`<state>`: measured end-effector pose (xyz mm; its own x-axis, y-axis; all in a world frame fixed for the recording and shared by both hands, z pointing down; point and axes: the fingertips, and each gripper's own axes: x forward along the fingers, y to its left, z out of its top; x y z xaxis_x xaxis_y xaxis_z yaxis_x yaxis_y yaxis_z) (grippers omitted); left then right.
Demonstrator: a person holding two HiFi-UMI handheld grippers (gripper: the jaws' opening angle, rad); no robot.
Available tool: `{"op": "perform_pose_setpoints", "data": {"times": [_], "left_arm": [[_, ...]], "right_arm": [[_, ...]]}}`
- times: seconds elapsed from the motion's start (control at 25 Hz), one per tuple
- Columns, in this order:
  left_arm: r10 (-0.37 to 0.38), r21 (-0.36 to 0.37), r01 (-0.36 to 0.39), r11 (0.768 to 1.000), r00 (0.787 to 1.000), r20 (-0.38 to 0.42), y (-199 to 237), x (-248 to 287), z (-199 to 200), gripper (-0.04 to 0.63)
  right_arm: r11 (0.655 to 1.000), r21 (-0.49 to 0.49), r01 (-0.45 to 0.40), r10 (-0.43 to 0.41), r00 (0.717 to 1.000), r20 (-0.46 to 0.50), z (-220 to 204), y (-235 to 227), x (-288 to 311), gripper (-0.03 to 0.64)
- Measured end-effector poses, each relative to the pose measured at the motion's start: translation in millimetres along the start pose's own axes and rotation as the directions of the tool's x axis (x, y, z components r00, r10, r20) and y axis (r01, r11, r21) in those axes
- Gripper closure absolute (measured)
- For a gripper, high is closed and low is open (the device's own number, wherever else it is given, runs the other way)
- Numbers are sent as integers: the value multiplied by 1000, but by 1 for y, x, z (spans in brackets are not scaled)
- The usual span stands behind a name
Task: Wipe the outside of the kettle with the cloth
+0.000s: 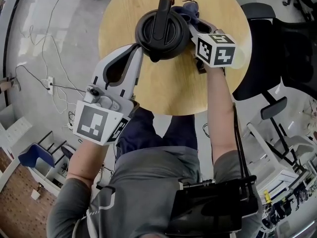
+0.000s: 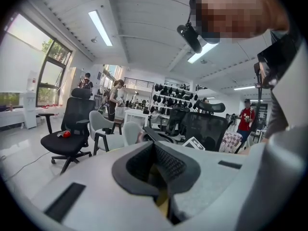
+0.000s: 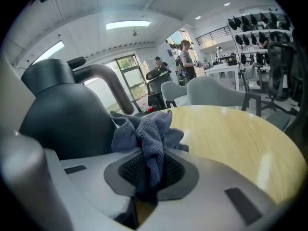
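Observation:
A black kettle (image 1: 161, 33) with a curved handle stands at the far side of the round wooden table (image 1: 218, 83). My right gripper (image 1: 192, 25) is at the kettle's right side, shut on a blue-grey cloth (image 1: 190, 9). In the right gripper view the cloth (image 3: 144, 134) bunches out of the gripper (image 3: 149, 177) and lies against the kettle (image 3: 62, 114). My left gripper (image 1: 137, 49) sits at the kettle's near-left side, tilted upward. In its own view the left gripper (image 2: 156, 170) has its jaws together with nothing between them, and the kettle is hidden.
A black office chair (image 1: 262, 48) stands close to the table's right edge. Cables and a power strip (image 1: 49, 83) lie on the floor at the left. More chairs (image 2: 70, 124) and people stand farther off in the room. The table's near half (image 1: 168, 88) is bare wood.

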<state>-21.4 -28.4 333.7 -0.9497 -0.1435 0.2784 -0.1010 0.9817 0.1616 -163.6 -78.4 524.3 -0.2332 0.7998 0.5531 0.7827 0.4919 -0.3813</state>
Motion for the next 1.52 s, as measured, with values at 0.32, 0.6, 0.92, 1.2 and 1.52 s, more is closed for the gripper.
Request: {"op": "perform_pose_setpoints", "data": {"times": [0.32, 0.6, 0.92, 1.2, 1.52], "left_arm": [[-10, 10, 9, 1000, 1000, 16, -7, -10, 28, 586], [-27, 9, 26, 1000, 999, 44, -15, -7, 51, 586], [-21, 4, 21, 1000, 999, 28, -10, 1, 39, 586], [-14, -6, 14, 1000, 1000, 21, -2, 6, 26, 586], [0, -8, 0, 1000, 1000, 28, 10, 6, 7, 586]], "right_arm": [[999, 35, 3, -11, 971, 238, 66, 30, -79, 549], [997, -62, -40, 57, 952, 299, 104, 84, -126, 549], [999, -23, -42, 47, 957, 285, 82, 75, -110, 549], [996, 62, -69, 42, 934, 355, 68, 59, -104, 549], [992, 120, 25, -56, 963, 265, 17, 29, -68, 551]]}}
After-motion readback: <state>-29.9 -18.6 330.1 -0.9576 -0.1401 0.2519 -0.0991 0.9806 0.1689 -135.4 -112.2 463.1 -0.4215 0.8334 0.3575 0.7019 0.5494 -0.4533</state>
